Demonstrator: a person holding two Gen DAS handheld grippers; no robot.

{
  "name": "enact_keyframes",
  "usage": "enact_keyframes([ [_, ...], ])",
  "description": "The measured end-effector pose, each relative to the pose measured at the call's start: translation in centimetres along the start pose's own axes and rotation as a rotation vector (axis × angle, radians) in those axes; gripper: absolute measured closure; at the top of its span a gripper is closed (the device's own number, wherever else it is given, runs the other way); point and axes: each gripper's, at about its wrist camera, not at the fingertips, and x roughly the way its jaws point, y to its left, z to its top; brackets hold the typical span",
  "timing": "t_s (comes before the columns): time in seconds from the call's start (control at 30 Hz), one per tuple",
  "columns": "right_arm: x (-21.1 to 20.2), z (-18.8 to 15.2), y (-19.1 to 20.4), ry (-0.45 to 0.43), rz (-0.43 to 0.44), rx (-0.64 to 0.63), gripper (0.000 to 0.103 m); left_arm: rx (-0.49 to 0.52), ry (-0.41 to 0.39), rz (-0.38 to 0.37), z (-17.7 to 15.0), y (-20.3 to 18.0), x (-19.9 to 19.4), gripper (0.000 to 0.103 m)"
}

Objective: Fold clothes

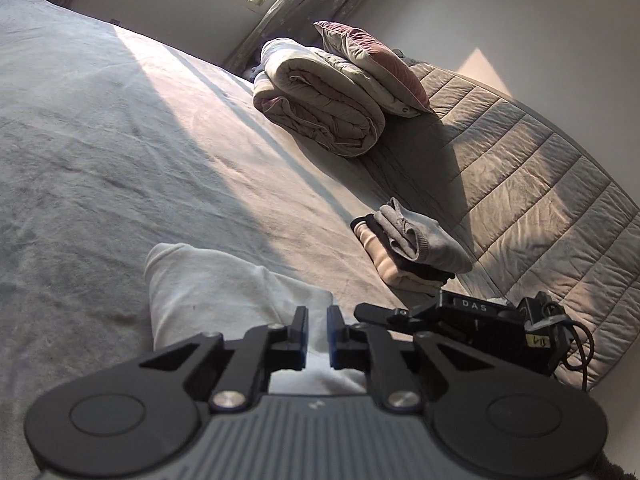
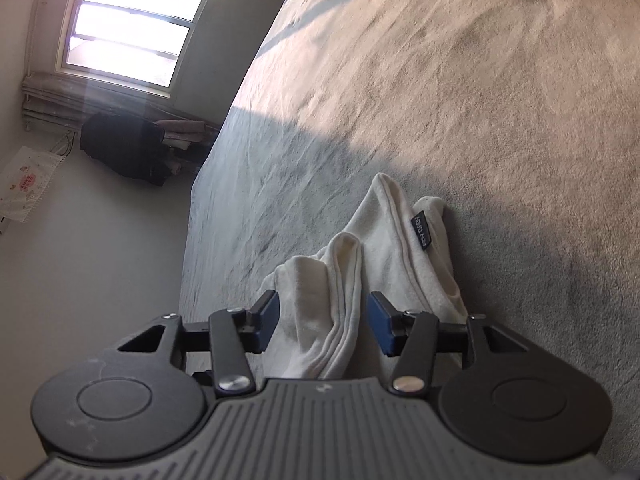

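Note:
A white garment [image 1: 224, 292] lies bunched on the grey bed cover [image 1: 120, 140]. My left gripper [image 1: 318, 338] sits over its near end, blue pads a narrow slit apart with white fabric filling the slit. In the right wrist view the same garment [image 2: 400, 248] shows two long folds and a dark label [image 2: 421, 229]. My right gripper [image 2: 325, 322] is open around the left fold; the cloth lies loose between the pads, unpressed. Its black housing [image 1: 480, 320] shows just right of my left gripper.
A stack of folded clothes [image 1: 412, 248] rests on the bed by a quilted grey pad [image 1: 520, 184]. Farther back lie a rolled duvet [image 1: 320, 108] and a pillow [image 1: 372, 64]. The bed's edge [image 2: 200, 200] drops to the floor, with dark clothes [image 2: 124, 148] under the window [image 2: 128, 28].

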Motion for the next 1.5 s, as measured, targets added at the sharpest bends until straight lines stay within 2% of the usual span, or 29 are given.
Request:
enact_keyframes([
  [0.13,0.4,-0.4,0.1,0.03,-0.001,-0.026,0.049,0.005,0.026,0.11,-0.2,1.8,0.1,0.094],
  [0.37,2.1,-1.3,1.4,0.011,-0.06,-0.118,0.049,0.041,0.06,0.133,-1.5,1.9,1.0,0.094],
  [0.4,2.5,-1.3,1.6,0.008,-0.062,-0.128,0.058,0.045,0.065,0.125,-1.6,1.8,1.1,0.094],
  [0.43,2.8,-1.3,1.8,0.006,-0.064,-0.137,0.073,0.048,0.066,0.119,-1.6,1.7,1.1,0.094],
  [0.5,3.2,-1.4,1.9,-0.015,-0.059,-0.145,0.08,0.053,0.064,0.112,-1.6,1.5,1.1,0.094],
  [0.6,2.8,-1.3,2.4,-0.043,-0.029,-0.168,0.084,0.045,0.054,0.093,-1.5,1.4,1.0,0.094],
  [0.73,2.0,-0.3,2.7,-0.059,-0.011,-0.202,0.084,0.028,0.043,0.053,-1.4,1.1,1.1,0.094],
  [1.0,1.7,1.9,0.4,-0.06,0.013,-0.12,0.084,0.069,0.069,0.013,-2.3,-0.4,2.5,0.094],
  [1.23,1.8,2.8,-1.7,-0.047,-0.031,-0.095,0.084,0.074,0.102,0.0,-2.9,-0.9,3.9,0.094],
  [1.4,1.6,2.9,-2.0,-0.038,-0.054,-0.13,0.084,0.086,0.115,-0.005,-3.2,-1.2,4.1,0.094],
  [1.5,1.5,2.9,-1.8,-0.034,-0.061,-0.16,0.079,0.097,0.121,-0.003,-3.4,-1.5,4.4,0.094],
])
